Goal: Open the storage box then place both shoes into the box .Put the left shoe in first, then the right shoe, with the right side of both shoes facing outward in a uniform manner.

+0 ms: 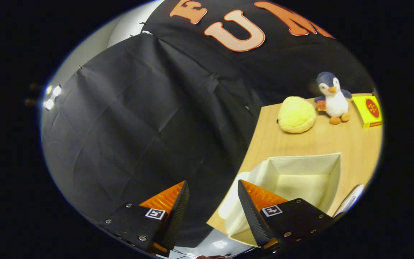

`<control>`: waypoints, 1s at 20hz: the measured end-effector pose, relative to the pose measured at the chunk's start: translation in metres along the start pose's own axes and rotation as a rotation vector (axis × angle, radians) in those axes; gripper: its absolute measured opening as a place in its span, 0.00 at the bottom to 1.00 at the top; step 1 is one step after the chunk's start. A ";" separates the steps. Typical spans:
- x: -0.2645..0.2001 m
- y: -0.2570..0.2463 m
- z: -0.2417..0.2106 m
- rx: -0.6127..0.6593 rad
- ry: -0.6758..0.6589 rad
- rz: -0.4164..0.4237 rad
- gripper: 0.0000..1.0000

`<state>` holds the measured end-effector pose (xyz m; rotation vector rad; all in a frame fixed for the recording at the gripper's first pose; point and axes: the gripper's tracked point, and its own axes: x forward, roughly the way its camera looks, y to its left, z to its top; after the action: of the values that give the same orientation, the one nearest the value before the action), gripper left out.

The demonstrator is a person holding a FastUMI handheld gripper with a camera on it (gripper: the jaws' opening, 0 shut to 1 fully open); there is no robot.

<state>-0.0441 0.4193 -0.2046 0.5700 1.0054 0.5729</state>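
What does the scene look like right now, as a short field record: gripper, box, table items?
gripper: fingers apart, nothing between them
storage box: open, cream fabric, nothing seen inside, just ahead of the right finger
table: wooden, bears the box
yellow plush: beyond the box
penguin toy: upright, beside the yellow plush
yellow carton: beside the penguin toy

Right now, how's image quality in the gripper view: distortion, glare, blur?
Gripper view: strong fisheye bends the wooden table edge and tilts the scene; bright lamps flare beyond the black cloth, with a reflection on the floor below the fingers; the open storage box interior is evenly lit and sharp; the penguin plush and yellow plush are slightly soft; the hand-held gripper is open, empty.
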 end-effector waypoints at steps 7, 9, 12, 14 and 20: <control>-0.082 -0.153 -0.033 -0.109 -0.066 -0.333 0.86; -0.106 -0.187 -0.046 -0.127 -0.059 -0.417 0.86; -0.144 -0.230 -0.076 -0.130 -0.023 -0.540 0.85; -0.161 -0.252 -0.103 -0.122 0.017 -0.588 0.83; -0.179 -0.298 -0.188 -0.121 0.168 -0.651 0.70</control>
<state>-0.2337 0.1180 -0.3760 0.0669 1.2287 0.0989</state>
